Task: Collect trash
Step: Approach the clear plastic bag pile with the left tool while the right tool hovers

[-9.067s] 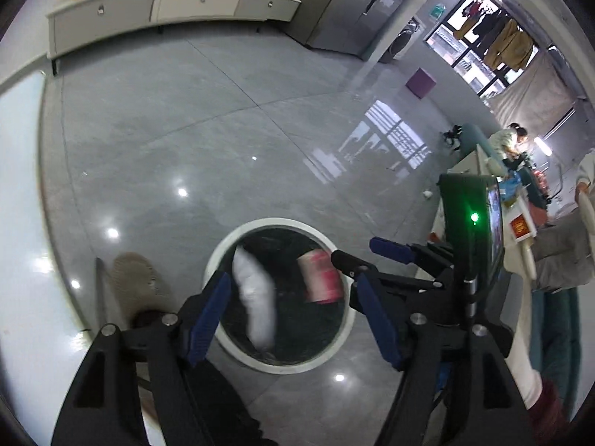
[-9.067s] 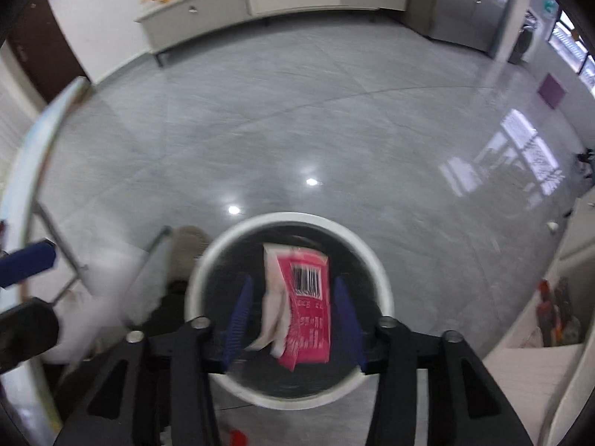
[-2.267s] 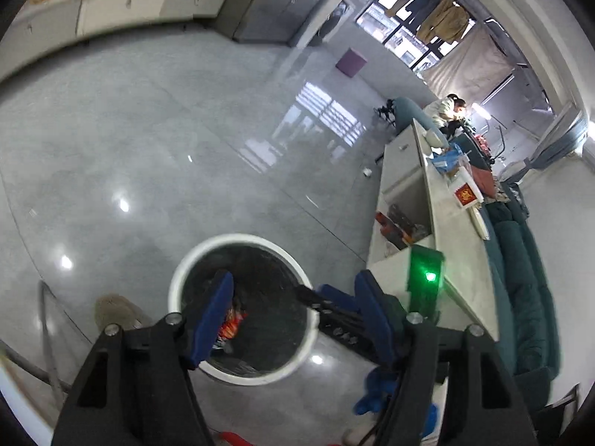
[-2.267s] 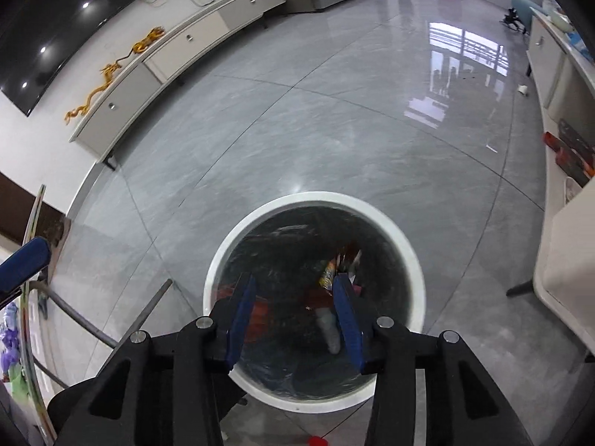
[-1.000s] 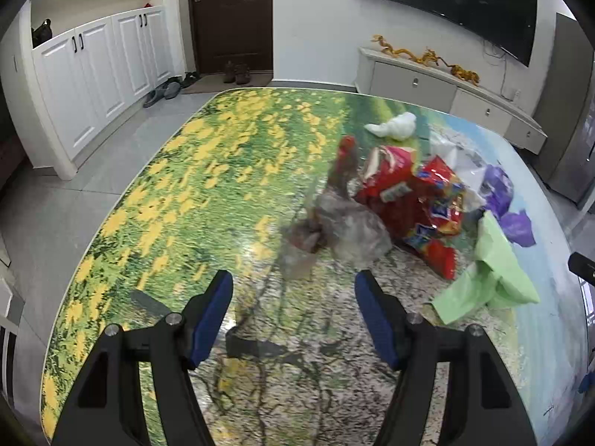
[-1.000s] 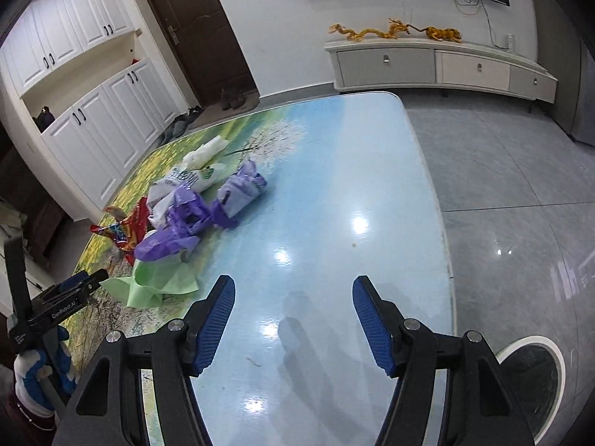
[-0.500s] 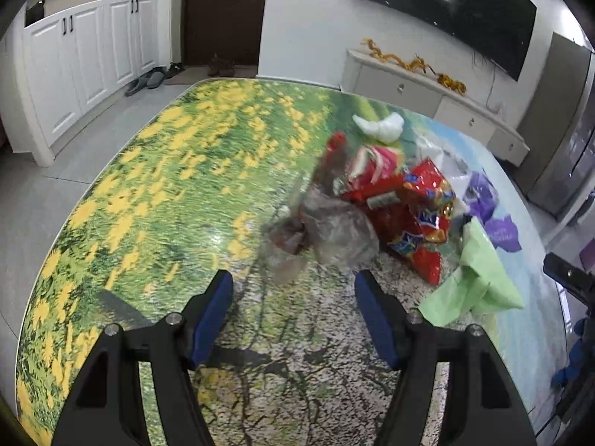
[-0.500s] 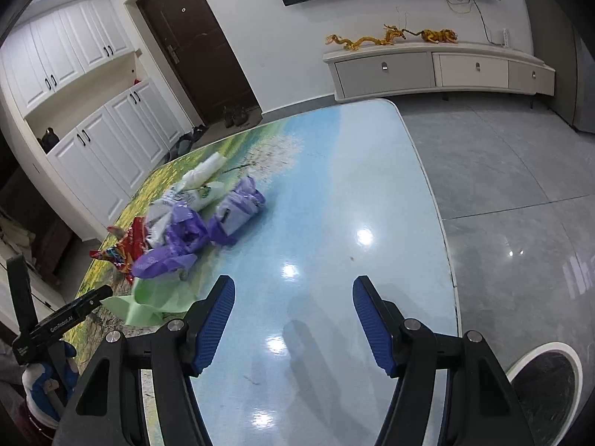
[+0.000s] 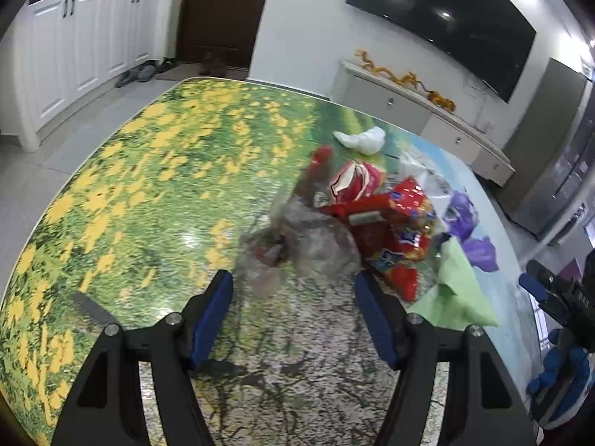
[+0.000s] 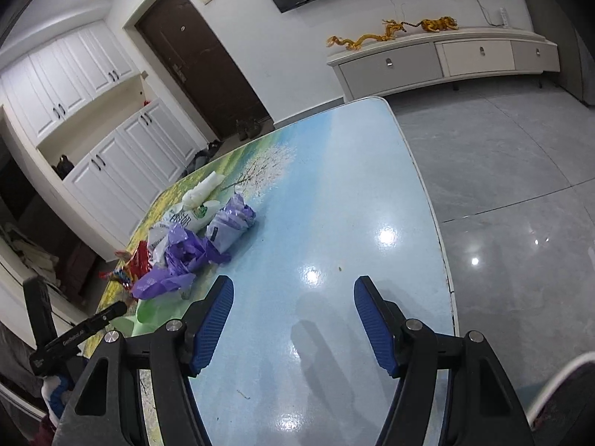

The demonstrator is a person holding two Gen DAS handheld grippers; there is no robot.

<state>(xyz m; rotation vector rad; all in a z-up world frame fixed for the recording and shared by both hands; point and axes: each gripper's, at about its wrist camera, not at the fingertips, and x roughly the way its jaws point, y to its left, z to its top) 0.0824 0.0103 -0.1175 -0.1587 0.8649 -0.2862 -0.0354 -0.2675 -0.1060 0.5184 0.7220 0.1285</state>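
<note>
A heap of trash lies on the picture-printed table [image 9: 156,186]: a crumpled clear plastic bag [image 9: 308,245], red snack wrappers [image 9: 386,215], purple bags [image 9: 465,215], a green sheet [image 9: 461,290] and a white wad [image 9: 360,139]. My left gripper [image 9: 293,290] is open just short of the clear bag, nothing between its blue pads. In the right wrist view the purple bags [image 10: 193,252] and white wrappers [image 10: 189,215] lie to the left. My right gripper [image 10: 293,297] hangs open over bare blue tabletop [image 10: 334,200], empty.
The white rim of the trash bin [image 10: 561,383] shows on the floor at lower right of the table's edge. A low cabinet [image 10: 442,59], a dark door [image 10: 200,52] and white cupboards [image 10: 111,174] line the walls. The other gripper [image 9: 561,297] shows at the left view's right edge.
My left gripper has closed in on the clear bag, which now looks larger. My right gripper has shifted across the table, bringing the purple bags slightly nearer. Both stay open and empty.
</note>
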